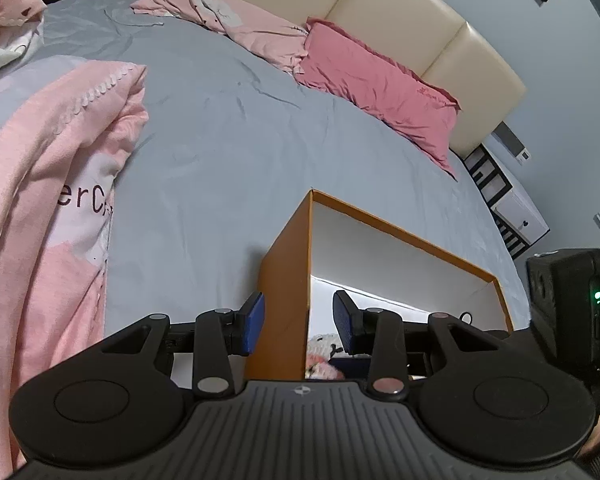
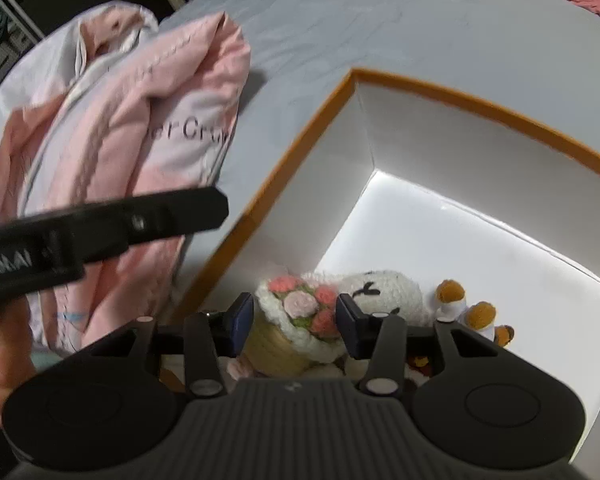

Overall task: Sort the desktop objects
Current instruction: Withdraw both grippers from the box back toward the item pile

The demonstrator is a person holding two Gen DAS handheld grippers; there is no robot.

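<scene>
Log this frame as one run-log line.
left gripper: open, straddling box wall | right gripper: open, over crochet bouquet in box | also inside: white plush, small bear

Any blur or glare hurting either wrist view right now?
Right wrist: the left gripper crossing the frame is motion-blurred, and the box floor glares white. Left wrist: sharp, though fisheye bends the headboard; the box interior is shadowed.

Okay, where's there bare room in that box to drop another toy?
The orange box has bare white floor along its far wall and far corner. The near end is crowded: crochet bouquet, white plush and small bear are bunched there.
</scene>
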